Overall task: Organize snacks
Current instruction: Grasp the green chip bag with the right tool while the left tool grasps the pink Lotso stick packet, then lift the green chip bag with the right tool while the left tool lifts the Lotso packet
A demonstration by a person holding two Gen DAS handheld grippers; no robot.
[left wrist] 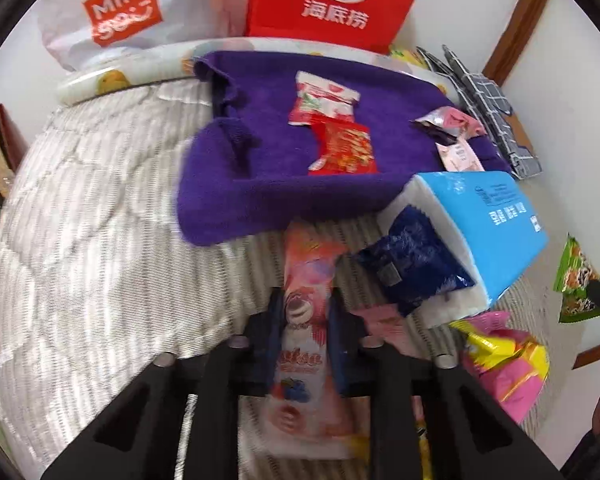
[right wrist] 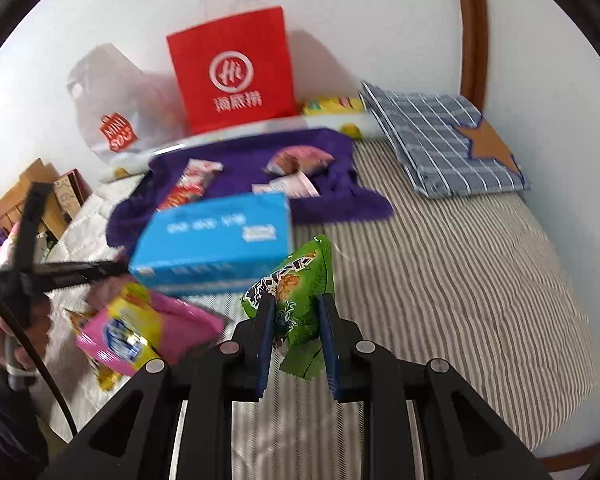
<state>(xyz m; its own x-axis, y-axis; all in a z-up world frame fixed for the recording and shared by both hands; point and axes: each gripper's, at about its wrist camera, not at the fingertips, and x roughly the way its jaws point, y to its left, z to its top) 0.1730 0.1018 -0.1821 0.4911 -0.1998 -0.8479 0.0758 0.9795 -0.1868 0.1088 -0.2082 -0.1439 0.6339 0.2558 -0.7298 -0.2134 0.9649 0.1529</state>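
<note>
In the left wrist view my left gripper [left wrist: 306, 316] is shut on a long pink snack packet with a bear picture [left wrist: 306, 276], which lies lengthwise on the striped bedcover. In the right wrist view my right gripper [right wrist: 296, 320] is shut on a green snack packet [right wrist: 296, 280] held above the bed; the same green packet [left wrist: 576, 280] shows at the right edge of the left view. A purple towel [left wrist: 260, 140] lies further back with a red packet [left wrist: 346, 148], a white-and-red packet [left wrist: 324, 100] and small pink packets [left wrist: 456, 152] on it.
A blue tissue pack [left wrist: 488, 216] and a dark blue packet [left wrist: 412, 264] lie right of the pink packet, and a pink-and-yellow bag [left wrist: 508, 360] is nearer. A red paper bag [left wrist: 336, 0] and a white shopping bag [left wrist: 120, 8] stand against the wall. A folded plaid cloth [right wrist: 440, 140] lies at the back right.
</note>
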